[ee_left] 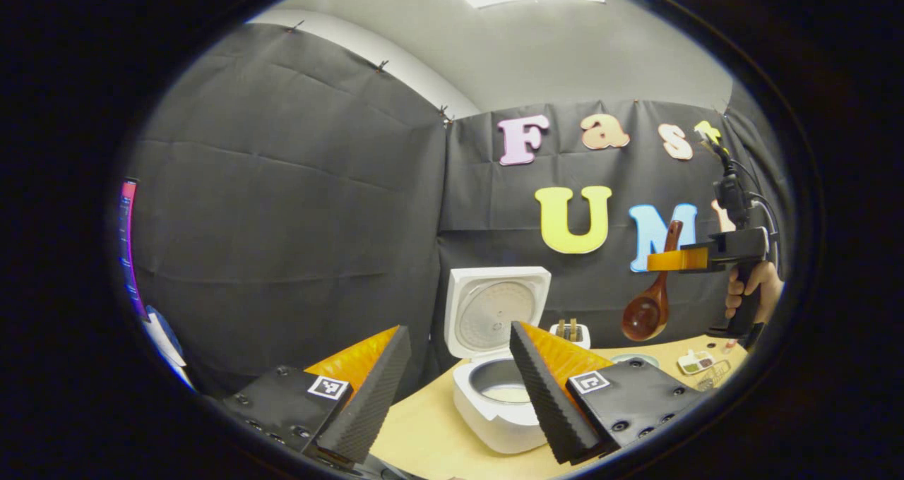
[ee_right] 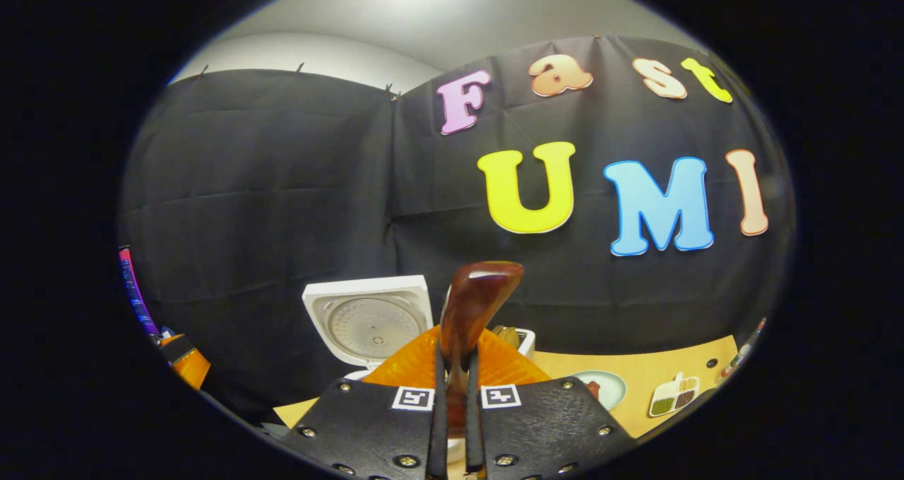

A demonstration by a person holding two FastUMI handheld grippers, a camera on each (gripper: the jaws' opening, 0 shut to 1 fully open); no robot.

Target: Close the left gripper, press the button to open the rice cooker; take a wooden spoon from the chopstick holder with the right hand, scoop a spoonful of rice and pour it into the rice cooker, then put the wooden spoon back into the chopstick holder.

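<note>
The white rice cooker stands on the wooden table with its lid raised; something pale lies in its inner pot. My left gripper hovers in front of it, open, with nothing between its fingers. Up at the right, my right gripper is shut on the handle of a dark wooden spoon, which hangs bowl-down above the table. In the right gripper view the spoon handle sticks up between the shut fingers of the right gripper. The chopstick holder stands behind the cooker, to its right.
A hand holds the right gripper. A pale plate and a small compartment dish lie on the table right of the cooker. The open lid and the left gripper sit to the left in the right gripper view.
</note>
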